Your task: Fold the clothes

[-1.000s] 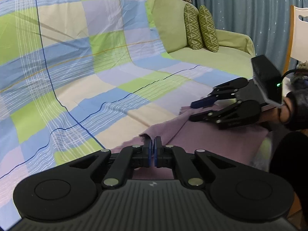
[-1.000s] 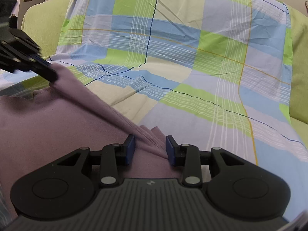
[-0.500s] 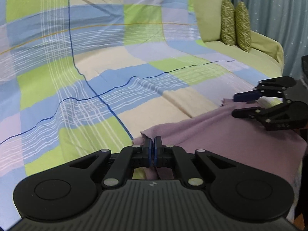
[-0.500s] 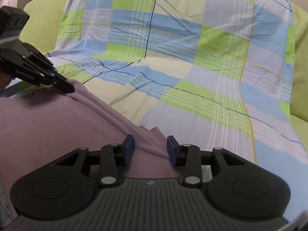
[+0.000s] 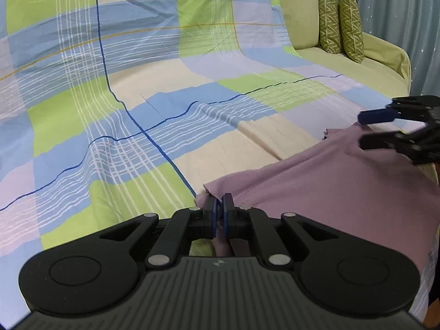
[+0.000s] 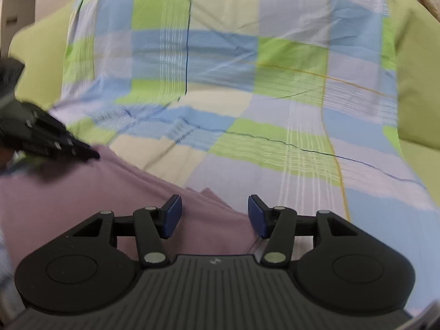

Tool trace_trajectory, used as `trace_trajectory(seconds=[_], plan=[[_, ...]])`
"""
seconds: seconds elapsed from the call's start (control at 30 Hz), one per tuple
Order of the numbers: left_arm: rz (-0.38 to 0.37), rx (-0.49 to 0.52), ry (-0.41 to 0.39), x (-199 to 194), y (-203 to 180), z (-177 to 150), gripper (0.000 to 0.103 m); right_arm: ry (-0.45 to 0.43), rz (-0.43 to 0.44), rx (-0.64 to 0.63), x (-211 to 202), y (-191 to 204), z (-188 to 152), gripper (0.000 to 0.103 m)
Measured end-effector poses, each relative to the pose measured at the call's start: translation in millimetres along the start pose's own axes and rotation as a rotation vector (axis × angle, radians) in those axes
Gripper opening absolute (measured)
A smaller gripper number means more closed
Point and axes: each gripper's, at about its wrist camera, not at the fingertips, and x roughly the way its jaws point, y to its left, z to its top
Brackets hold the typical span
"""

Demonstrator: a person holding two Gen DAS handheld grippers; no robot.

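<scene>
The left gripper (image 5: 219,206) is clamped on a corner of the mauve garment (image 5: 330,192), its blue pads (image 5: 213,214) nearly together with a fold of cloth pinched between them. The garment spreads to the right from that corner, lying on the checked sheet (image 5: 137,110) at the near edge of the seat. In the right wrist view the right gripper (image 6: 214,214) has its fingers well apart; its jaws have just been opening, and the garment's edge lies under and between the pads (image 6: 172,214) without being pressed, as far as the blurred frame shows. The left wrist view shows that gripper at the garment's far corner, fingers spread just above the cloth. Beyond, the sheet runs up over the back of a green sofa (image 5: 343,63). Two patterned cushions (image 5: 341,24) lean at its far end, with a blue-grey curtain (image 5: 398,13) behind them.
</scene>
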Motion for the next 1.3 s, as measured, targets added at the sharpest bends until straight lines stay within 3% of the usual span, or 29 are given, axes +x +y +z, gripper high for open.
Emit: trace_trajectory(seconds=[0.2, 0.27, 0.33, 0.47, 0.63, 0.73, 0.87, 0.97, 1.13, 1.3], plan=[[-0.054, -0.02, -0.016, -10, 11, 2, 0.007, 0.016, 0.256, -0.014, 2, 50, 14, 0.049], [-0.043, -0.033, -0.038, -22, 15, -4, 0.016, 0.026, 0.284, -0.026, 9, 64, 17, 0.049], [-0.049, -0.067, -0.055, -32, 21, -12, 0.021, 0.041, 0.294, -0.056, 17, 74, 20, 0.049], [-0.141, -0.172, -0.074, -47, 27, -33, 0.021, 0.08, 0.295, -0.119, 36, 93, 24, 0.049], [-0.195, -0.179, -0.071, -54, 15, -45, 0.021, 0.149, 0.266, -0.189, 52, 115, 12, 0.05], [-0.182, -0.162, -0.085, -59, 11, -46, 0.021, 0.155, 0.26, -0.173, 46, 116, 8, 0.049], [-0.095, -0.111, -0.151, -79, 2, -43, 0.021, 0.159, 0.243, -0.148, 39, 112, 5, 0.049], [-0.123, -0.112, -0.158, -84, -1, -43, 0.021, 0.165, 0.226, -0.139, 33, 111, 2, 0.049], [-0.139, -0.091, -0.068, -62, -12, -50, 0.021, 0.165, 0.206, -0.124, 31, 113, 0, 0.05], [-0.11, -0.09, -0.047, -58, -16, -58, 0.021, 0.17, 0.199, -0.127, 29, 114, -1, 0.05]])
